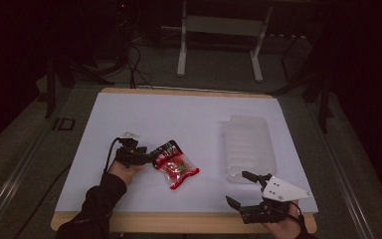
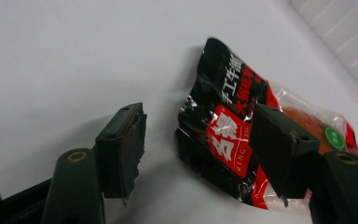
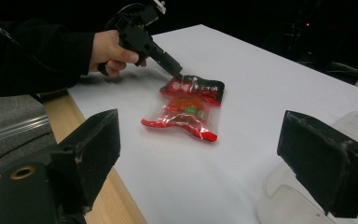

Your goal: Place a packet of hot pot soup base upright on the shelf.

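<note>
On the white table (image 1: 144, 114), a little left of centre, lies a snack packet (image 1: 175, 164) — flat, with a black and red printed top end and a clear window showing something orange-red inside. It rests on the table surface, not lifted.

The left claw (image 1: 150, 157), held in a hand with a dark sleeve, points at the packet's black end. In the left claw's own view its two black jaws stand partly apart on either side of that end: one jaw lies over the printed part of the packet (image 2: 242, 135), the other is off to the side above bare table with a clear gap between it and the wrapper. The pads do not look to be pressing yet, so nothing is gripped.

The right claw (image 1: 241, 188) hovers near the front right edge of the table, jaws spread wide and empty. Just beyond it sits a clear plastic tray (image 1: 248, 144), ribbed and with nothing in it, well apart from the packet.

As a judgement, the work is at its very start — the reach to the packet is made, but the grasp is unfinished. Left to do: close on the packet, lift it, and most likely carry it across to the tray.
</note>
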The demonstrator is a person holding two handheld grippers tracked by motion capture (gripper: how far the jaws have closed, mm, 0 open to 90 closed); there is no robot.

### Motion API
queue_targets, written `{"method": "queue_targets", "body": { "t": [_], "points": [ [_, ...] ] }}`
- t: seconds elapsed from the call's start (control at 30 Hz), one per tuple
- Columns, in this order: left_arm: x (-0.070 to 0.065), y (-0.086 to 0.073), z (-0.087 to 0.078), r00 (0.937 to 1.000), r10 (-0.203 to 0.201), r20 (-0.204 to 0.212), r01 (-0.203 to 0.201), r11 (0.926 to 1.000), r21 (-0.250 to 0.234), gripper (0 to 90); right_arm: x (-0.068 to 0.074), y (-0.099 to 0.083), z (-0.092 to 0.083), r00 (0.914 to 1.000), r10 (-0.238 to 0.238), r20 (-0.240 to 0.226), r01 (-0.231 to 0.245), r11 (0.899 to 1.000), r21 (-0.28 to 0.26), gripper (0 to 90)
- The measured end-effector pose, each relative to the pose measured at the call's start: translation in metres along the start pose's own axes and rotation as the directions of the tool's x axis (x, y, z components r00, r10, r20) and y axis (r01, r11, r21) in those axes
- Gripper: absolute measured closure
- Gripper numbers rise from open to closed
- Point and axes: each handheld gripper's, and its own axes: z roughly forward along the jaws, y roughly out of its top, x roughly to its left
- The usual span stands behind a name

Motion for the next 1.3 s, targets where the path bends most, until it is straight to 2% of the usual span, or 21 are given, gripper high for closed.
{"method": "queue_targets", "body": {
  "t": [0.07,0.27,0.37,0.4,0.47,0.53,0.6,0.67,0.7,0.73,0.77,0.87,0.93,0.97,1.0,1.03,1.1,1.17,1.2,1.27,1.3],
  "points": [
    [-0.001,-0.001,0.004,0.9994,-0.006,0.034,0.005,1.0000,0.006,38.6,0.000,0.000,0.000,1.0000,-0.001,-0.001,0.001,1.000,0.001,13.4],
    [-0.004,-0.004,0.013,0.9985,-0.007,0.054,0.005,0.9995,0.031,41.8,0.000,0.000,0.001,1.0000,-0.002,-0.001,0.002,1.000,0.007,13.5],
    [-0.009,-0.006,0.014,0.9991,0.015,0.040,-0.016,0.9993,0.033,46.4,-0.001,0.000,0.001,1.0000,0.003,0.000,-0.003,1.000,0.003,13.6],
    [-0.010,-0.007,0.015,0.9987,0.032,0.040,-0.034,0.9987,0.037,49.6,-0.001,0.000,0.001,1.0000,0.004,-0.001,-0.004,1.000,0.005,13.7],
    [-0.017,-0.009,0.016,0.9957,0.092,0.009,-0.092,0.9950,0.038,52.1,-0.001,0.000,0.001,1.0000,0.004,-0.001,-0.004,1.000,0.005,13.7],
    [-0.025,-0.010,0.017,0.9892,0.145,-0.023,-0.144,0.9886,0.044,52.6,-0.001,0.000,0.001,1.0000,0.002,0.002,-0.002,1.000,0.007,13.7],
    [-0.033,-0.013,0.019,0.9781,0.200,-0.059,-0.197,0.9792,0.049,53.4,-0.001,0.000,0.001,1.0000,0.004,0.003,-0.004,1.000,0.007,13.8],
    [-0.040,-0.016,0.021,0.9591,0.261,-0.111,-0.256,0.9651,0.057,55.3,-0.001,0.000,0.001,1.0000,0.004,0.008,-0.004,1.000,0.009,13.8],
    [-0.043,-0.017,0.022,0.9529,0.274,-0.130,-0.268,0.9615,0.060,57.4,-0.001,0.000,0.001,0.9999,0.006,0.010,-0.006,1.000,0.010,13.9],
    [-0.045,-0.017,0.022,0.9528,0.271,-0.137,-0.265,0.9622,0.063,57.5,-0.001,0.000,0.001,0.9999,0.006,0.009,-0.007,1.000,0.009,13.9],
    [-0.046,-0.017,0.022,0.9494,0.278,-0.147,-0.271,0.9603,0.068,58.5,-0.001,0.000,0.001,0.9999,0.006,0.010,-0.006,1.000,0.009,13.9],
    [-0.047,-0.019,0.021,0.9454,0.283,-0.161,-0.277,0.9589,0.060,67.2,-0.001,0.000,0.002,0.9999,0.008,0.012,-0.008,1.000,0.012,13.9],
    [-0.049,-0.020,0.021,0.9435,0.302,-0.136,-0.296,0.9530,0.067,77.5,-0.002,0.000,0.002,0.9999,0.007,0.013,-0.007,1.000,0.010,13.9],
    [-0.054,-0.021,0.021,0.9335,0.326,-0.149,-0.318,0.9450,0.075,84.3,-0.001,0.000,0.002,0.9999,0.008,0.015,-0.008,1.000,0.011,13.9],
    [-0.057,-0.022,0.021,0.9237,0.347,-0.162,-0.337,0.9376,0.085,86.0,-0.002,0.000,0.002,0.9999,0.008,0.015,-0.008,1.000,0.013,13.9],
    [-0.058,-0.021,0.021,0.9239,0.346,-0.164,-0.335,0.9379,0.091,86.9,-0.002,-0.001,0.002,0.9999,0.008,0.013,-0.009,1.000,0.014,13.9],
    [-0.055,-0.019,0.020,0.9401,0.306,-0.150,-0.295,0.9509,0.093,87.6,-0.002,-0.001,0.003,0.9999,0.009,0.015,-0.009,1.000,0.017,14.1],
    [-0.052,-0.018,0.019,0.9507,0.281,-0.131,-0.271,0.9585,0.088,88.2,-0.002,-0.001,0.002,0.9998,0.007,0.016,-0.007,1.000,0.015,14.2],
    [-0.050,-0.017,0.019,0.9591,0.258,-0.117,-0.249,0.9647,0.085,88.4,-0.002,0.000,0.002,0.9998,0.008,0.016,-0.009,1.000,0.015,14.2],
    [-0.050,-0.015,0.017,0.9600,0.257,-0.111,-0.249,0.9652,0.079,88.5,-0.002,0.000,0.001,0.9998,0.013,0.017,-0.013,1.000,0.014,14.7],
    [-0.050,-0.012,0.014,0.9648,0.243,-0.100,-0.238,0.9693,0.062,88.7,-0.003,0.000,0.001,0.9998,0.015,0.016,-0.015,1.000,0.011,14.9]
  ]
}}
